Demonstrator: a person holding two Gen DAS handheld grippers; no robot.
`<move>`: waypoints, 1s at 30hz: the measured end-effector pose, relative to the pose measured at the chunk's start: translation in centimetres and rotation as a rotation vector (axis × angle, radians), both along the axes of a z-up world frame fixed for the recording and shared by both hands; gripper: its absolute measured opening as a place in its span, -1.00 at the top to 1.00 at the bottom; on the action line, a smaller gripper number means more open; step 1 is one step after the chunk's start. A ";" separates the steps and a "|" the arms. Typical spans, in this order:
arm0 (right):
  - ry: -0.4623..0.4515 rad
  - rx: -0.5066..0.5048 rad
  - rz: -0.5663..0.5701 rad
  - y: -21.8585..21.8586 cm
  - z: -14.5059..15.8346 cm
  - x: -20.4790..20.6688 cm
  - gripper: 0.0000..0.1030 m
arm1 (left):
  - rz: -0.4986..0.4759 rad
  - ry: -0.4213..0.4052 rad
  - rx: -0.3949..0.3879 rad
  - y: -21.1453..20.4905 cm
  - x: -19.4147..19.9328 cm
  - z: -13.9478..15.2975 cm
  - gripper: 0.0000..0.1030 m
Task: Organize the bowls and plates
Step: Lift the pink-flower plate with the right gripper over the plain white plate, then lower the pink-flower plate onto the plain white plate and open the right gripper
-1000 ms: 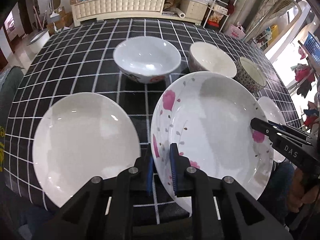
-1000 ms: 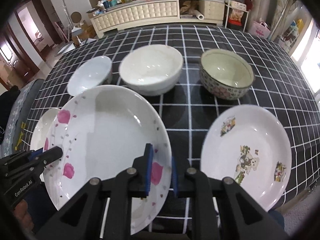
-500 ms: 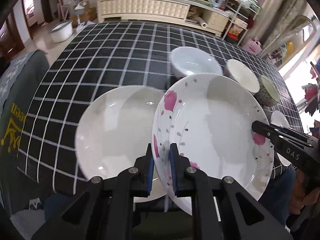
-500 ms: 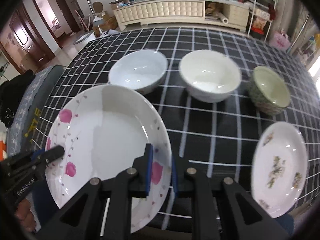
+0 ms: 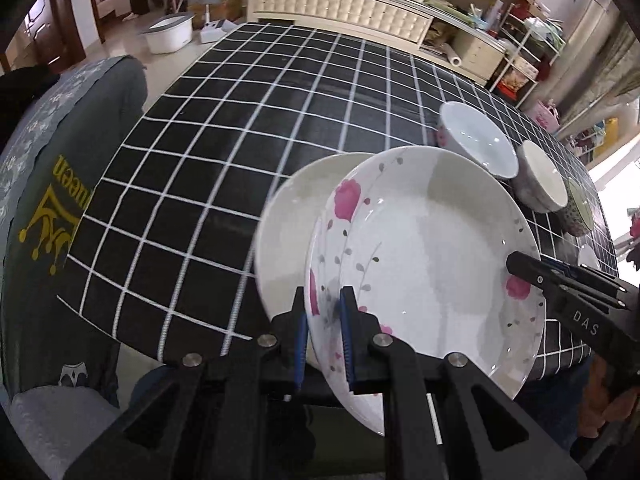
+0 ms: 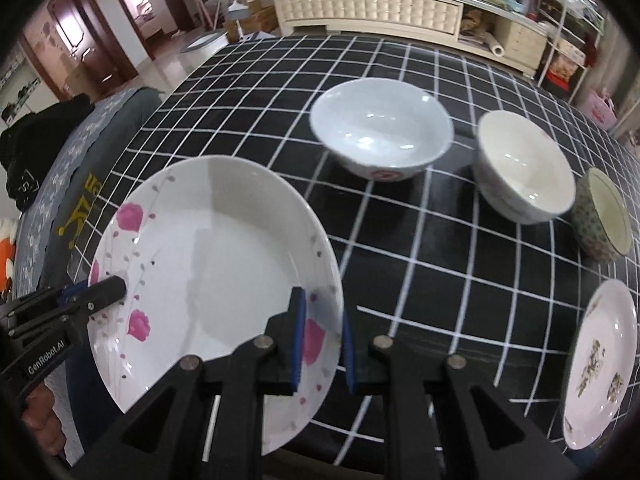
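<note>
Both grippers hold one white plate with pink flowers (image 5: 432,264) (image 6: 216,256) by opposite rims, lifted above the table. My left gripper (image 5: 323,340) is shut on its near-left rim; it also shows in the right wrist view (image 6: 108,290). My right gripper (image 6: 322,344) is shut on the right rim; it also shows in the left wrist view (image 5: 520,264). A plain white plate (image 5: 288,232) lies on the table, partly under the held plate. Three bowls stand behind: white with a red mark (image 6: 380,132), cream (image 6: 524,164), patterned (image 6: 600,216).
The table has a black cloth with white grid (image 5: 224,152). A plate with a printed picture (image 6: 600,360) lies at the near right edge. A grey chair with a yellow logo (image 5: 48,200) stands at the table's left. A sideboard (image 6: 372,8) stands behind.
Both grippers have carried the flowered plate to the left; it now overlaps the plain white plate. The bowls and the picture plate have shifted right in view.
</note>
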State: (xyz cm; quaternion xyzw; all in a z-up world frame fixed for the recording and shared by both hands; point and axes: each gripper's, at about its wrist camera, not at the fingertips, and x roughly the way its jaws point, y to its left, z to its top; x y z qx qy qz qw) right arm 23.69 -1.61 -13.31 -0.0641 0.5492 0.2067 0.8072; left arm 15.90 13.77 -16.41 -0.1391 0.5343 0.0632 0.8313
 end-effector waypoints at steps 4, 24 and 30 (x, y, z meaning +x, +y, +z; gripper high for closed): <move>0.008 -0.008 0.017 1.0 -0.4 0.0 0.60 | 0.021 0.006 0.001 0.8 -0.1 -0.3 0.75; 0.037 -0.021 0.018 2.4 -1.9 0.9 0.60 | 0.030 0.029 0.004 2.0 0.8 -1.6 0.75; 0.050 -0.022 0.020 2.6 -2.4 1.3 0.60 | 0.029 0.028 0.018 2.2 1.5 -1.7 0.75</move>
